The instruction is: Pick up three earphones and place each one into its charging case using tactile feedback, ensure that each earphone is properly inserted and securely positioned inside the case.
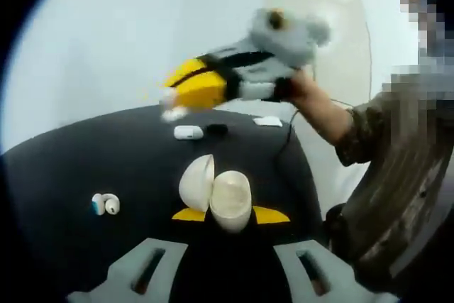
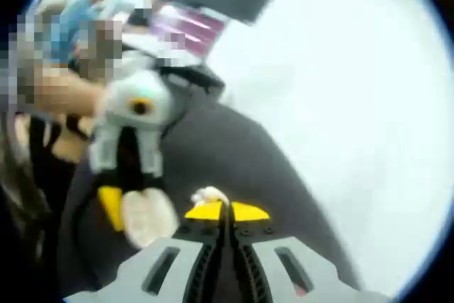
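Two sets of fingers are at work. Your left gripper (image 1: 230, 218) grips an open cream charging case (image 1: 216, 196) between its yellow-tipped fingers, lid swung up beside the base. Your right gripper (image 2: 227, 211) has its fingers pressed shut on a small white earphone (image 2: 209, 194) that pokes out just past the left tip, above the black worktop (image 2: 234, 147).

Beyond the left fingers, a white earphone with a blue end (image 1: 105, 204) lies off to the left side, well apart from the case. Farther ahead sits a white closed case (image 1: 188, 132) with a dark object just beside it, and another white piece (image 1: 268, 121) further on.

Judging by its looks, the earphone is light, hard and slick, so it could pivot or pop free; hold its body, not the tip, and lower it gently until it seats.

Motion blur smears the right gripper in the left gripper view, and I cannot tell how much of the earphone the fingers cover. The case's sockets are hidden too.
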Action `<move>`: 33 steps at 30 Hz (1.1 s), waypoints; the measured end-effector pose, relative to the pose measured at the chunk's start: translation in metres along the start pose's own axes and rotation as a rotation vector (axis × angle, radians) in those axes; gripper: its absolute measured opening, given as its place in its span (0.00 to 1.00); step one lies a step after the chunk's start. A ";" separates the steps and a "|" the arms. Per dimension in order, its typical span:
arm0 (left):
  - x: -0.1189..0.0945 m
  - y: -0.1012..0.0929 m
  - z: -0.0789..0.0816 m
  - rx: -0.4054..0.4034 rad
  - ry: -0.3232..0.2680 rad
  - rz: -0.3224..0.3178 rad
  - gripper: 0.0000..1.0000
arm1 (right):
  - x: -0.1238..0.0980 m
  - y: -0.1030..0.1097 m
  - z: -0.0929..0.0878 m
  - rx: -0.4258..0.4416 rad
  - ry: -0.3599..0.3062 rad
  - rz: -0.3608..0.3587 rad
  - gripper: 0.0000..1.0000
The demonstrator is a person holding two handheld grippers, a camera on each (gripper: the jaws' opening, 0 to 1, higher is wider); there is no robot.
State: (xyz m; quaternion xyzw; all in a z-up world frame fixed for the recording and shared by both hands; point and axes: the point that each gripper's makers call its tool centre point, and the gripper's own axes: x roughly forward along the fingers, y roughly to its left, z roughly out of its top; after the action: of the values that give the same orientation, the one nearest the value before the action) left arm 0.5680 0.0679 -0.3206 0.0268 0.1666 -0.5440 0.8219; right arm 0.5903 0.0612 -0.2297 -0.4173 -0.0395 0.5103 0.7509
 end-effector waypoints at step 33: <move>-0.003 0.013 -0.002 0.031 0.003 0.028 0.19 | 0.008 0.072 0.002 -0.538 0.141 0.066 0.08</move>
State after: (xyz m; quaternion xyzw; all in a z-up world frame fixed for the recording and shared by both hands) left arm 0.5782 0.0763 -0.3235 0.0428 0.1590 -0.5350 0.8287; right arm 0.5407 0.0780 -0.2795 -0.6372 -0.1076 0.4754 0.5970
